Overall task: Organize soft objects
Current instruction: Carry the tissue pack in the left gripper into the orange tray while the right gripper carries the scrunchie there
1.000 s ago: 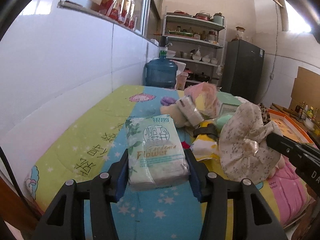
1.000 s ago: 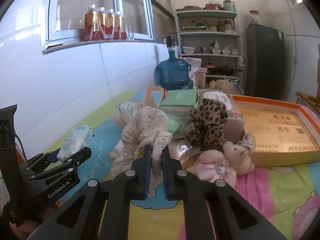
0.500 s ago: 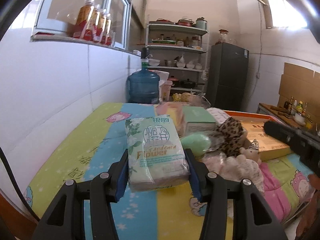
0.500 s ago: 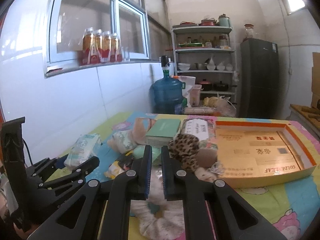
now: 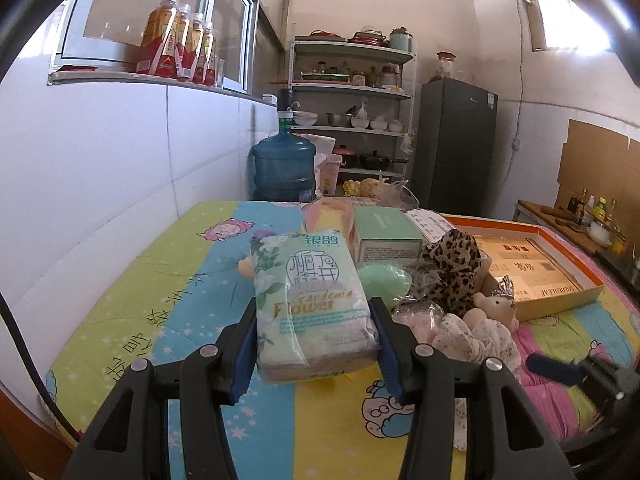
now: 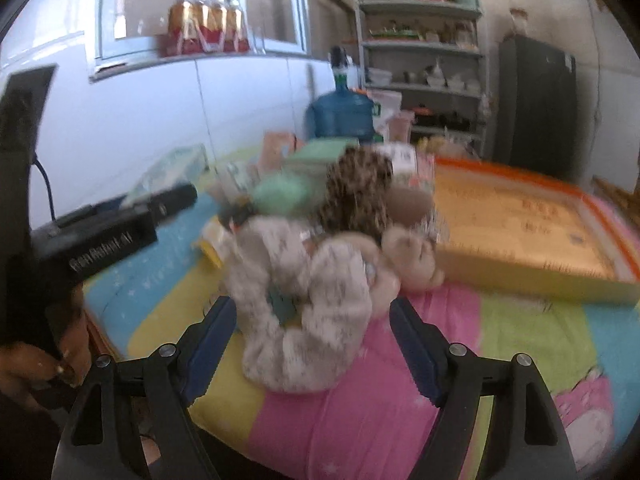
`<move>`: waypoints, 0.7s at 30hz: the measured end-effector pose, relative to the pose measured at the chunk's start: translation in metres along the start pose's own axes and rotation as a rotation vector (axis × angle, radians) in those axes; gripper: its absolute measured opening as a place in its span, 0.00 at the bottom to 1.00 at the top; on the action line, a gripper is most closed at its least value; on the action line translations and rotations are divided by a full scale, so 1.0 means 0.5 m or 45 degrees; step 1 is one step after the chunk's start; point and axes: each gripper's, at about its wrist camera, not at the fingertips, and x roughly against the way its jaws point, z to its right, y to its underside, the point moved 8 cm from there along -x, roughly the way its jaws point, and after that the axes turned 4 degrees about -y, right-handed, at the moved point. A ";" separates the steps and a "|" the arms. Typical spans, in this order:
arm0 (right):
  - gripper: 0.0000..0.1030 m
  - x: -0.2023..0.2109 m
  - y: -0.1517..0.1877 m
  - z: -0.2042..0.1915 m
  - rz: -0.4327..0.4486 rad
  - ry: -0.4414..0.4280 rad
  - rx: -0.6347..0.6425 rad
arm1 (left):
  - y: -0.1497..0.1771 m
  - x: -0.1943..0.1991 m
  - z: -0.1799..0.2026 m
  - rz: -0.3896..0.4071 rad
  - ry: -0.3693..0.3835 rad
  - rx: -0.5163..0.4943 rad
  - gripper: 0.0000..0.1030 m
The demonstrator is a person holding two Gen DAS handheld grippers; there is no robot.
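Our right gripper (image 6: pixel 312 336) has just sprung its jaws wide, and the floral scrunchie (image 6: pixel 304 304) lies released between them, just in front of the cardboard tray (image 6: pixel 520 264). Our left gripper (image 5: pixel 314 344) clamps the tissue pack (image 5: pixel 312 304); we'd place that next.

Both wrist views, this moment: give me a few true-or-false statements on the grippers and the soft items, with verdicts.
1. The left gripper clamps a tissue pack. True.
2. The right gripper is pinched shut on the floral cloth. False: its jaws have just opened and stand wide, the cloth lying loose between them.
3. The orange-rimmed box lid holds the teddy bear. False: the bear lies outside, beside it.
4. A leopard-print item lies in the pile. True.
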 end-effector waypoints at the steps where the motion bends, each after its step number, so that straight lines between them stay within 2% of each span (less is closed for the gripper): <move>1: 0.78 -0.006 0.009 0.000 -0.018 -0.007 -0.018 | 0.001 -0.001 -0.001 -0.002 0.001 -0.002 0.50; 5: 0.78 -0.024 0.031 -0.016 -0.060 -0.034 -0.029 | 0.003 -0.003 -0.005 -0.010 0.003 0.003 0.50; 8: 0.77 -0.030 0.034 -0.028 -0.057 0.019 0.015 | 0.005 -0.003 -0.009 -0.016 0.006 0.009 0.50; 9: 0.67 -0.030 0.034 -0.027 -0.054 0.030 0.015 | 0.006 -0.003 -0.011 -0.016 0.008 0.009 0.50; 10: 0.44 -0.030 0.035 -0.025 -0.058 0.040 0.011 | 0.007 -0.002 -0.014 -0.017 0.007 0.009 0.50; 12: 0.18 -0.032 0.039 -0.017 -0.080 0.057 -0.003 | 0.007 -0.001 -0.016 -0.017 0.009 0.012 0.50; 15: 0.12 -0.023 0.036 -0.012 -0.069 0.041 -0.023 | 0.008 0.001 -0.020 -0.019 0.016 0.019 0.50; 21: 0.12 0.024 0.010 -0.015 0.024 0.054 -0.002 | 0.004 0.013 -0.009 -0.004 0.043 0.001 0.50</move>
